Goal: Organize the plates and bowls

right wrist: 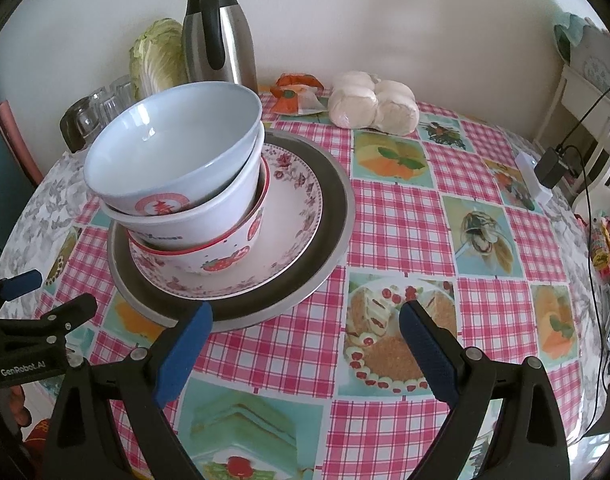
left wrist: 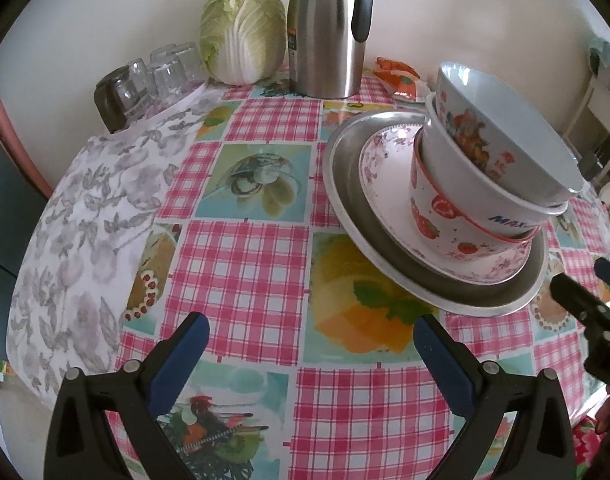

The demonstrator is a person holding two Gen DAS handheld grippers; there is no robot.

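Already stacked: three bowls [right wrist: 177,184] nested on floral plate [right wrist: 293,216] inside metal tray [right wrist: 337,216].
Both claws, left claw [left wrist: 309,352] and right claw [right wrist: 305,344], stood apart, empty, hovering over the desk [right wrist: 405,220]; nesting presumably saved space.

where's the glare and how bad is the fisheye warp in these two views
Left wrist view: glare streaks run down the steel thermos, a bright patch sits on the metal tray rim, and the table edge bows strongly. Right wrist view: soft window reflections inside the top bowl and a bright strip on the thermos; the tablecloth checks curve towards the dark corners. Both are fairly sharp with soft shadows.
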